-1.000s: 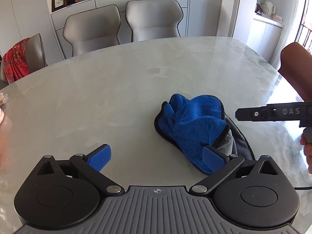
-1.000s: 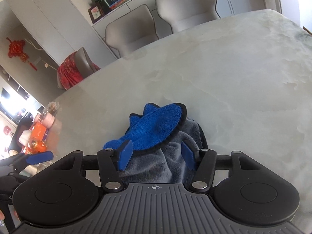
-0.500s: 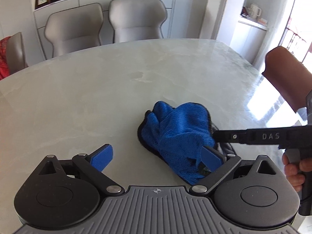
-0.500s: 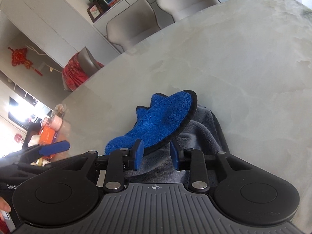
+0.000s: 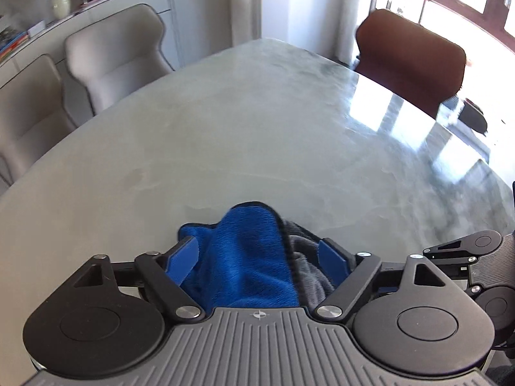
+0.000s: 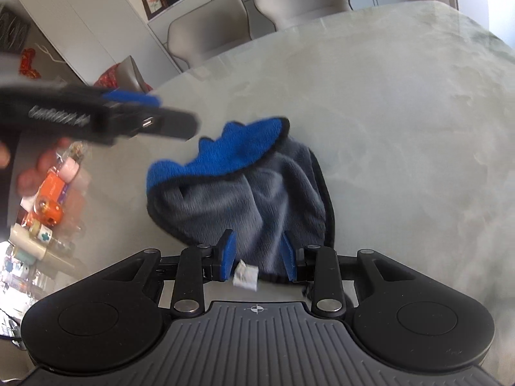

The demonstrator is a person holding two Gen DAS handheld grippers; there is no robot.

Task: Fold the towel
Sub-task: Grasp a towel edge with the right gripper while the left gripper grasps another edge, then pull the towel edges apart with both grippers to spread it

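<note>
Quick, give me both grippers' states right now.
Left gripper: open, jaws wide either side of the crumpled towel, not clamped.
Right gripper: open, jaws straddling the towel's grey near edge, no grip visible.

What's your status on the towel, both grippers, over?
Left gripper open, straddling crumpled towel. Right gripper open at its near hem, by the white tag. Towel unfolded on table. Nothing in the way.

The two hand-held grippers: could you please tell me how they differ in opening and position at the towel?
The left hand-held gripper is spread wide, straddling the towel's blue side; the right hand-held gripper is narrower, at the grey edge near a white tag. Both have blue pads and are open, neither clamping cloth.
</note>
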